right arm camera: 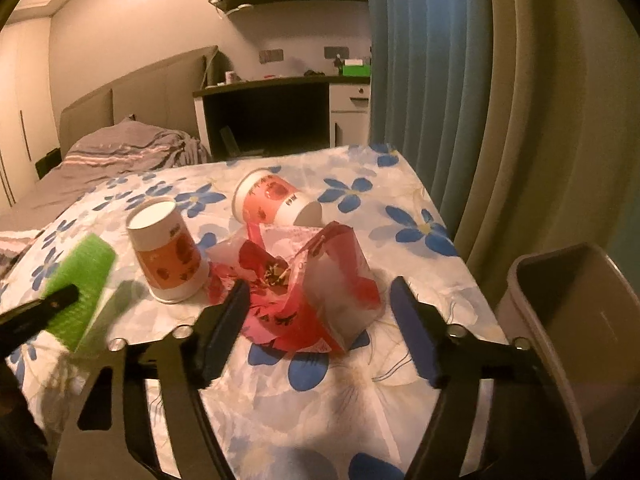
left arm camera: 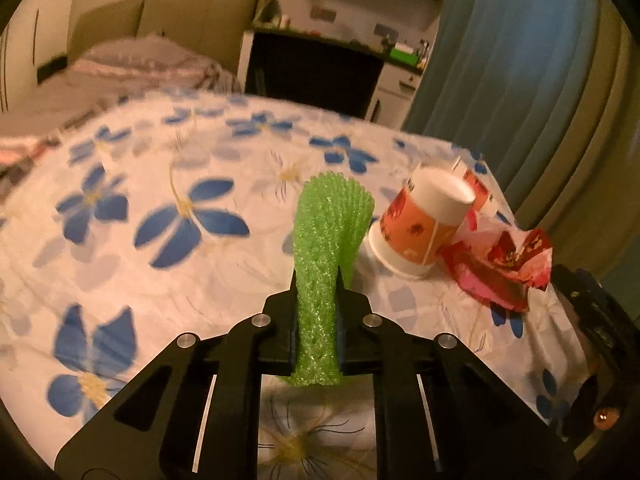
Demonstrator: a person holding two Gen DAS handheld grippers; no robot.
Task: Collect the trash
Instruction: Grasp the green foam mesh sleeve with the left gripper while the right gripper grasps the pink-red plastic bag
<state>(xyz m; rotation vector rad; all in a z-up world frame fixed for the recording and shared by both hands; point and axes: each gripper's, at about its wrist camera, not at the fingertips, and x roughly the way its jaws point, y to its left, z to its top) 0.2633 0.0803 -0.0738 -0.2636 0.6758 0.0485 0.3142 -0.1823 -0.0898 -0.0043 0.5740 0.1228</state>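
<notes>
Left gripper: fingers narrow and clamped on the green foam netting, which stands up out of them, squeezed thin where they pinch it; it looks lifted off the counter, ready to be carried away.
Right gripper: fingers standing apart, one on each side of the crumpled red wrapper; I judge they are not pressing it yet, so it is not held.
Why so placed: the right gripper straddles the wrapper low to the cloth, most likely to take it by its bunched middle.
Upside-down cup: rim down, touching or just beside the wrapper's left edge; its inside is hidden.
Tipped cup: on its side beyond the wrapper, mouth turned away from me; contents cannot be told.
Bin: grey, off the counter's right edge, near the right gripper; the part of its inside that shows holds nothing.
Counter: covered in blue-flowered cloth, bearing all the trash.
Task so far: one piece gripped, one framed, two cups waiting.
</notes>
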